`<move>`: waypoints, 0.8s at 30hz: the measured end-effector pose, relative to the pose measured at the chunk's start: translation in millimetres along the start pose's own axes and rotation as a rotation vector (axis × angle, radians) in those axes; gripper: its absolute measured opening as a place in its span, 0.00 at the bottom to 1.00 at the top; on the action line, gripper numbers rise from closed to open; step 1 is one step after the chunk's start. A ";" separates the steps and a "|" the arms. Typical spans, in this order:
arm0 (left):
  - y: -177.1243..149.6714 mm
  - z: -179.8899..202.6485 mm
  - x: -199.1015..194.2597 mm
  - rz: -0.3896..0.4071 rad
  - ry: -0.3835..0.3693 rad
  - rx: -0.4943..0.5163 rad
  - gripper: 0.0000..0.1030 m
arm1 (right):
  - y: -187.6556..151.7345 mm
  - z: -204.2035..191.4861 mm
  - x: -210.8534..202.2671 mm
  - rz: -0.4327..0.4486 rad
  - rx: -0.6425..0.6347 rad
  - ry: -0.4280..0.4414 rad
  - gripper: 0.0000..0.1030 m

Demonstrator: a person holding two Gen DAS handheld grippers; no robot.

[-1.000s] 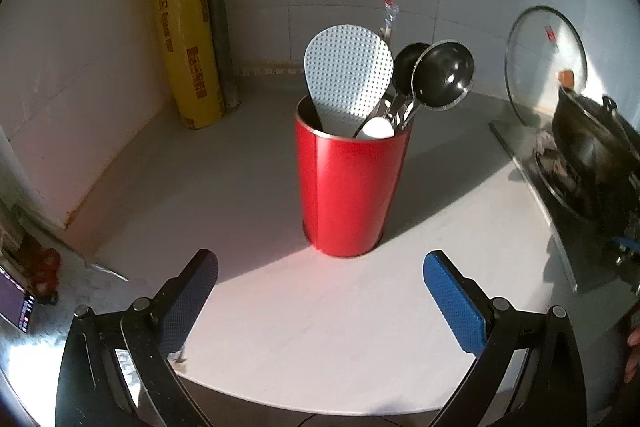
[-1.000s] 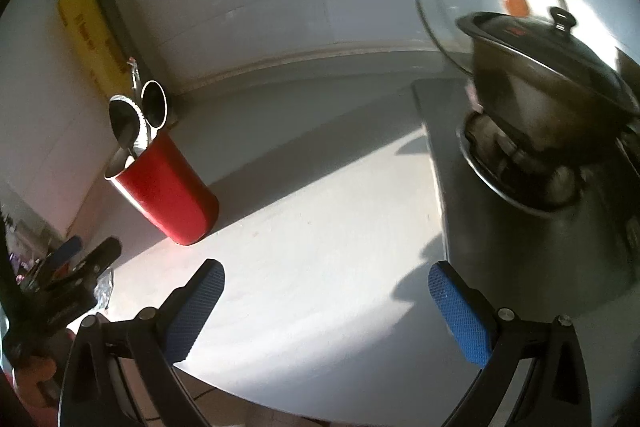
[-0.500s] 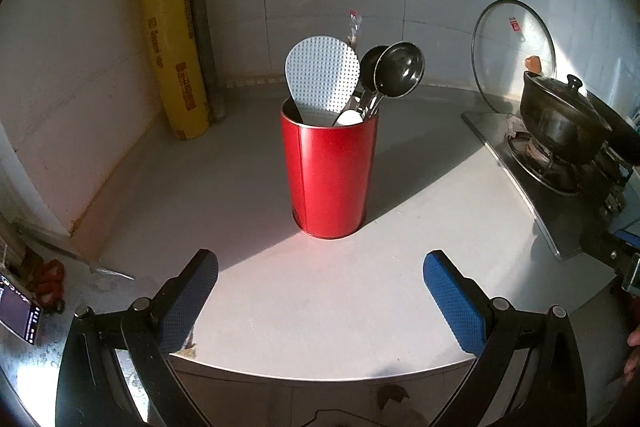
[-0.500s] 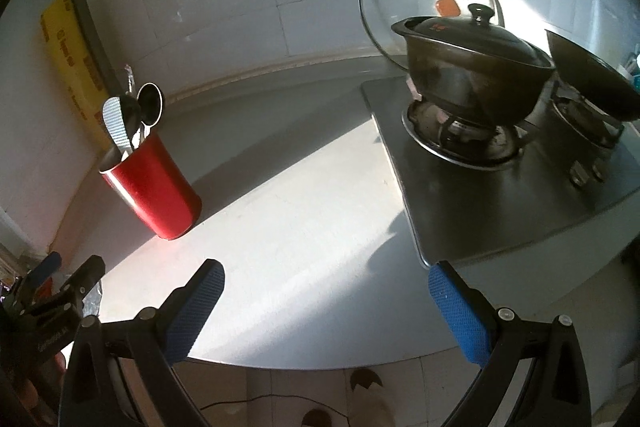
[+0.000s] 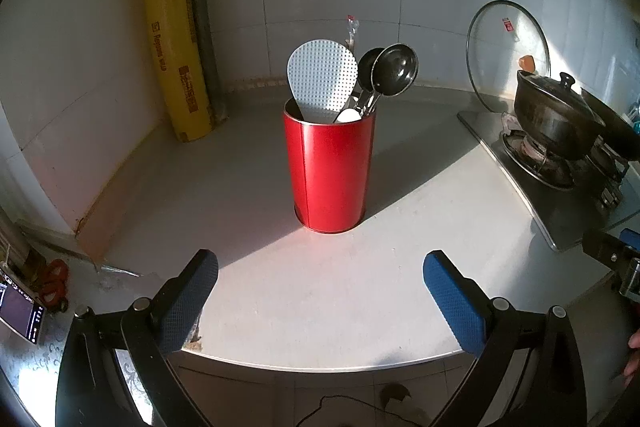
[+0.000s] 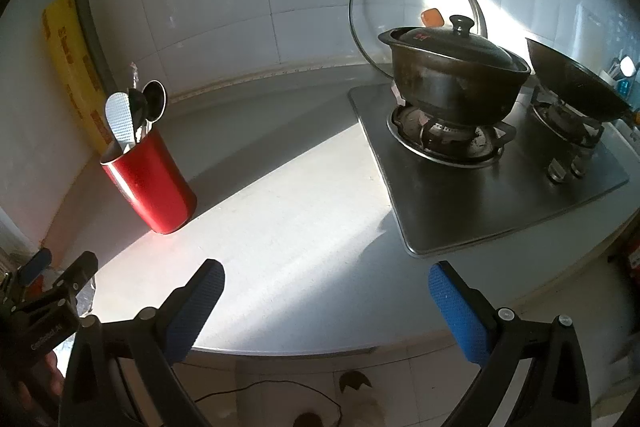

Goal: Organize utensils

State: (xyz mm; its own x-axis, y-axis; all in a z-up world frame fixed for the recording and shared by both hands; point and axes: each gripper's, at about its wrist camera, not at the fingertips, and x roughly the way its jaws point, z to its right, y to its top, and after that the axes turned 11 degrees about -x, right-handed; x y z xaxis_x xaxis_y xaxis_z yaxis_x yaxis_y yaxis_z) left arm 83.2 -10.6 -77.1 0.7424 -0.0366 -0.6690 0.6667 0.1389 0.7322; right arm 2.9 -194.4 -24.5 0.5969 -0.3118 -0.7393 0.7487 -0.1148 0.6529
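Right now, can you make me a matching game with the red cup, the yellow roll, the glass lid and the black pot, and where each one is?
Things:
1. red cup
2. yellow roll
3. glass lid
4. black pot

Places:
A. on the stove burner
B. leaning on the wall behind the pot
C. standing in the corner
D. mid-counter, holding utensils

Pairs: 1-D, 2-C, 3-B, 4-A

Left wrist view faces red holder [image 5: 329,171] head-on from counter [image 5: 280,287] edge, fairly near. Right wrist view angles toward stove [image 6: 480,195]; holder sits far left. Both share counter, holder, stove.
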 end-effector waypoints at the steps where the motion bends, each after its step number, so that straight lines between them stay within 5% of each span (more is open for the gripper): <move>1: 0.1 -0.4 0.6 -0.003 -0.002 -0.001 0.99 | 0.3 -0.3 -0.2 0.000 -0.001 -0.002 1.00; 24: 1.0 4.4 7.3 -0.022 -0.014 0.018 0.99 | 2.8 -1.3 -0.9 0.001 -0.001 -0.024 1.00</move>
State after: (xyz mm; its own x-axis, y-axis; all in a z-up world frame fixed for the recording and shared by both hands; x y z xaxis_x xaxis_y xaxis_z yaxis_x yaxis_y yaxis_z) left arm 89.6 -15.1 -80.8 0.7282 -0.0529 -0.6833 0.6839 0.1205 0.7195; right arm 4.9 -193.2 -22.2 0.5910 -0.3341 -0.7342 0.7480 -0.1138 0.6539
